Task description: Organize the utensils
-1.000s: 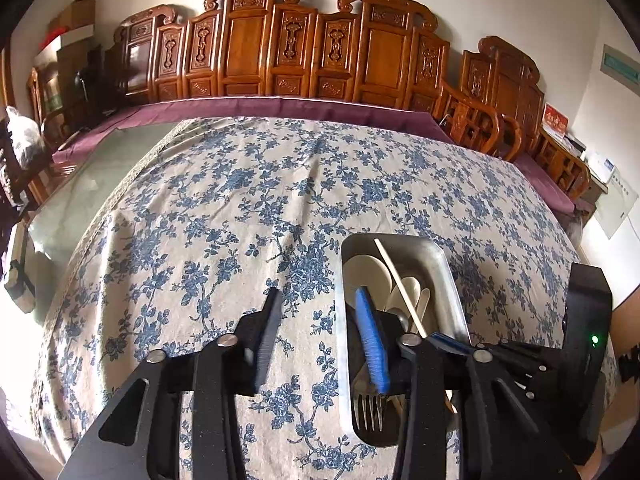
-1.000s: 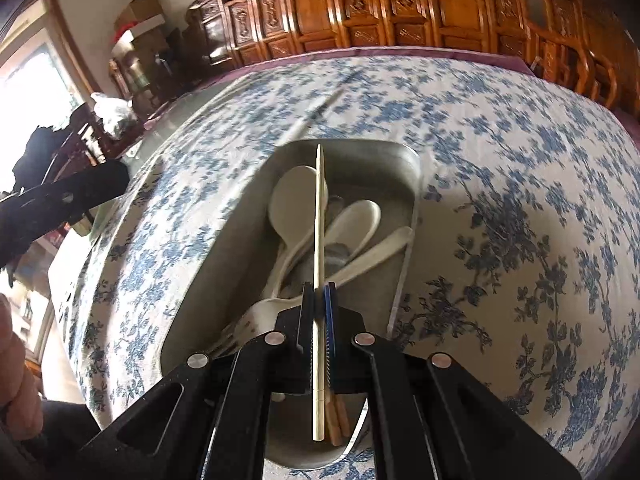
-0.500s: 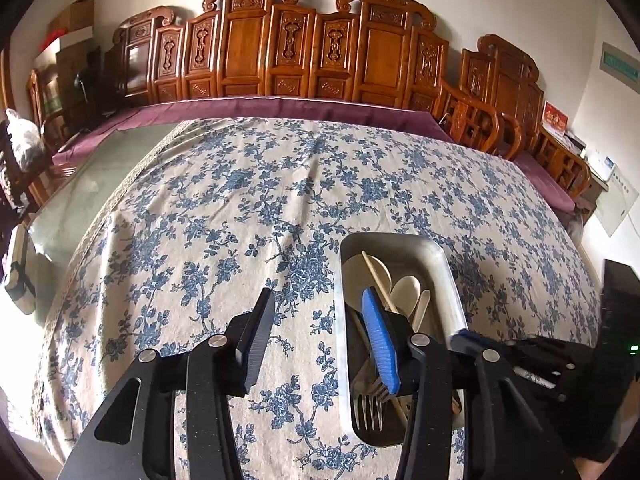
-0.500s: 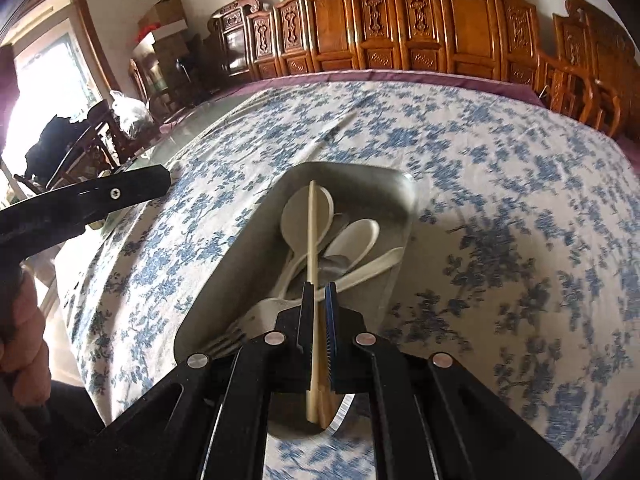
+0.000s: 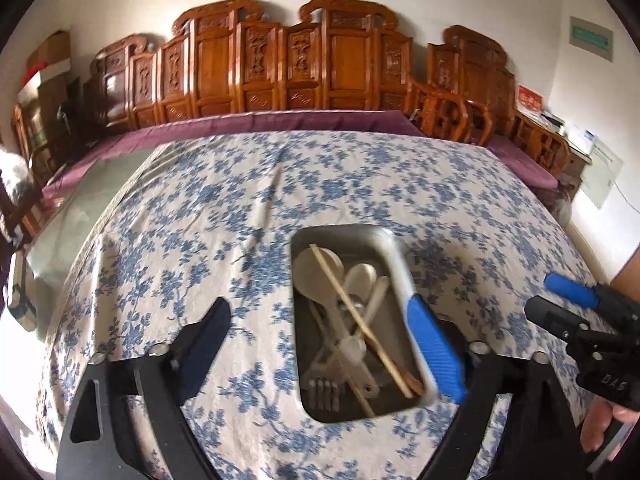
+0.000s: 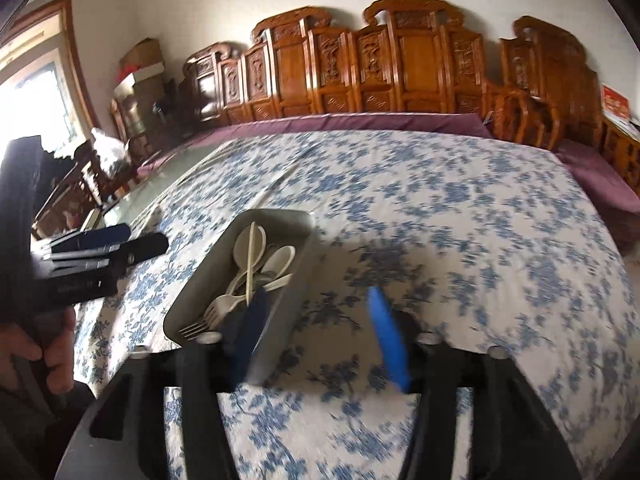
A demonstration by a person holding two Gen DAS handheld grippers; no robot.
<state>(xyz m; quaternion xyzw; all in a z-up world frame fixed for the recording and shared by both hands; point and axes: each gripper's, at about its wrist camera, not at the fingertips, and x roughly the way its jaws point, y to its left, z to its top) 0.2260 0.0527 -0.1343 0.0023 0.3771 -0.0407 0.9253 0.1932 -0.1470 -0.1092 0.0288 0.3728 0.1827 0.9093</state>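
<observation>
A metal tray (image 5: 340,230) (image 6: 276,214) sits on the flowered tablecloth. Inside it lie white spoons (image 5: 316,272), forks (image 5: 324,392) and chopsticks (image 5: 348,304). My left gripper (image 5: 316,304) hovers near the tray's front end, its jaws opening wide and gripping nothing. Its blue pad (image 5: 434,344) overlaps the tray's right rim. My right gripper (image 6: 320,292) is to the right of the tray, pulled back from it, jaws opening and empty. The pale chopstick (image 6: 251,260) lies loose across the spoons. Each gripper shows in the other's view: the right gripper (image 5: 554,302) and the left gripper (image 6: 120,244).
The blue-flowered cloth (image 5: 240,208) covers most of the table, with a bare glass strip (image 5: 72,208) at the left and a purple edge (image 5: 260,124) at the far side. Carved wooden chairs (image 5: 280,60) line the wall behind. A person's hands (image 6: 56,348) hold the grippers.
The right gripper let go of the chopstick, which now lies in the tray, and drew back up and to the right. Both grippers' jaws spread from narrow to wide.
</observation>
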